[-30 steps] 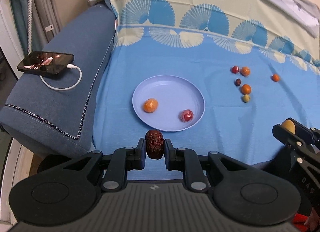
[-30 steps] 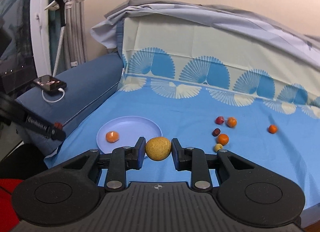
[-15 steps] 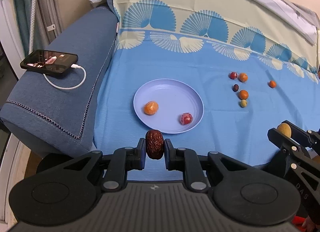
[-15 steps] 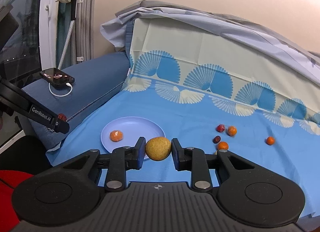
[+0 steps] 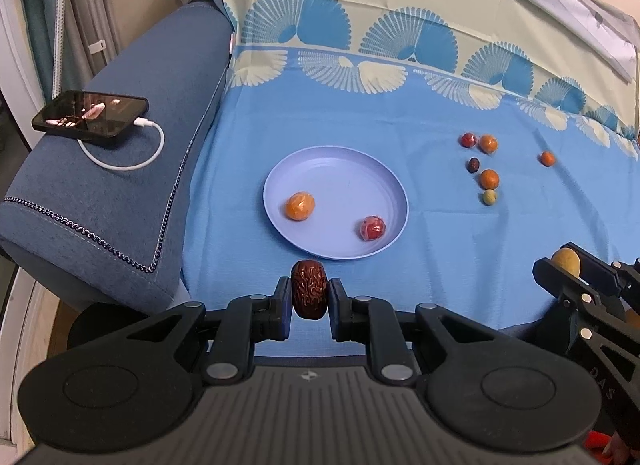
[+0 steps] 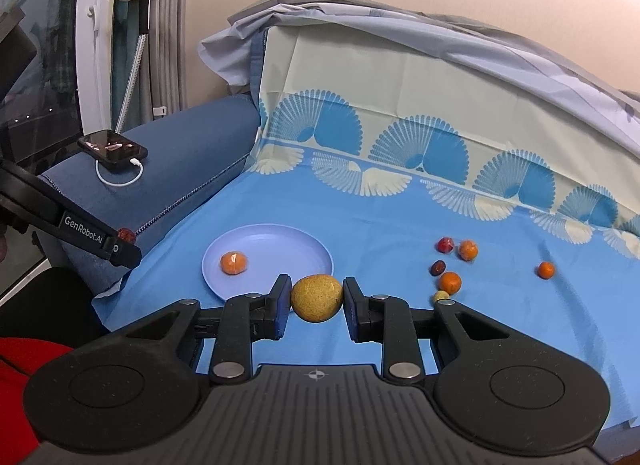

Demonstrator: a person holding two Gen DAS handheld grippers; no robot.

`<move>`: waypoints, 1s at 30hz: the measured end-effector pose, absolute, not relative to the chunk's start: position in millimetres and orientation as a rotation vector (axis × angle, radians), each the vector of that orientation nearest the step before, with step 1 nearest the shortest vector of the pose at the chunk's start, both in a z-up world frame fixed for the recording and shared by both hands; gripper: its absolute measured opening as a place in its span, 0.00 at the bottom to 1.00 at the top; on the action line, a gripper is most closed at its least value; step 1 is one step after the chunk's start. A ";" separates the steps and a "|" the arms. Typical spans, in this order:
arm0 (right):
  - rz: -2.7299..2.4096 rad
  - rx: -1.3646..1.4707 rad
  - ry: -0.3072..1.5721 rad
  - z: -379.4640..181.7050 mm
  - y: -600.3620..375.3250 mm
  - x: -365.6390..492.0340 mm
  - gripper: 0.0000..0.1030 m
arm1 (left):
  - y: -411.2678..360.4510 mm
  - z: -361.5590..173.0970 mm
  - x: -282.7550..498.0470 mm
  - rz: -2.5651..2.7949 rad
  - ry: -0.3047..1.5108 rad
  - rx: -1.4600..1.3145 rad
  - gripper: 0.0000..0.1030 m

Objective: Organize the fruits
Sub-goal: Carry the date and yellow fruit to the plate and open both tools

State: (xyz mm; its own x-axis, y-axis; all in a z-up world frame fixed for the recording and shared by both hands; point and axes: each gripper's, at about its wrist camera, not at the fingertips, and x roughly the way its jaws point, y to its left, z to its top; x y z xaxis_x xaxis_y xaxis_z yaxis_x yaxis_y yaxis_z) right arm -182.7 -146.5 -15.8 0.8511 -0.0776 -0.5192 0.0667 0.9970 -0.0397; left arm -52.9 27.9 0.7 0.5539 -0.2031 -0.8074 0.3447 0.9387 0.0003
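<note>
**A:** What is changing across this last second, starting with the big things?

**B:** The blue sofa cover [image 5: 352,113] is sliding downward in the left view and the plate [image 5: 390,181] is sitting a little farther ahead of the left tool [image 5: 309,297] than it was. So that tool is rising and tipping back slightly, not closing in yet. In the right view more wall is showing, so the right tool [image 6: 316,299] is lifting as well.

**A:** And the plate's contents?

**B:** Nothing is moving there. The orange fruit [image 5: 300,205] and the red fruit [image 5: 372,228] are lying inside the plate, well apart from each other, ahead of the left tool.

**A:** What are the tools holding?

**B:** The left tool is clamping the wrinkled brown date [image 5: 308,295] between its fingers. The right tool is gripping the yellow fruit [image 6: 317,297] the same way. Neither grip is slipping between frames.

**A:** What does that mean for the job?

**B:** I am judging that both are carrying, with delivery to the plate coming next; two fruits are already in, two are in the air. Six small loose fruits [image 5: 489,179] are waiting on the cover, ahead and to the right of the left tool.
</note>
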 end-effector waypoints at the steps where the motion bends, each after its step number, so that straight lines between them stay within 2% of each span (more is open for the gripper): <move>1: -0.075 -0.018 0.553 -16.8 -147.0 -181.6 0.28 | 28.0 -0.5 -51.3 -0.323 0.934 0.165 0.19; 16: -0.063 -0.010 0.633 -35.1 -152.7 -143.0 0.28 | 22.0 -11.6 -2.9 -0.278 0.969 0.158 0.19; 30: -0.017 0.047 0.701 -59.7 -157.9 -52.0 0.29 | -9.6 -29.4 82.0 -0.277 0.999 0.180 0.19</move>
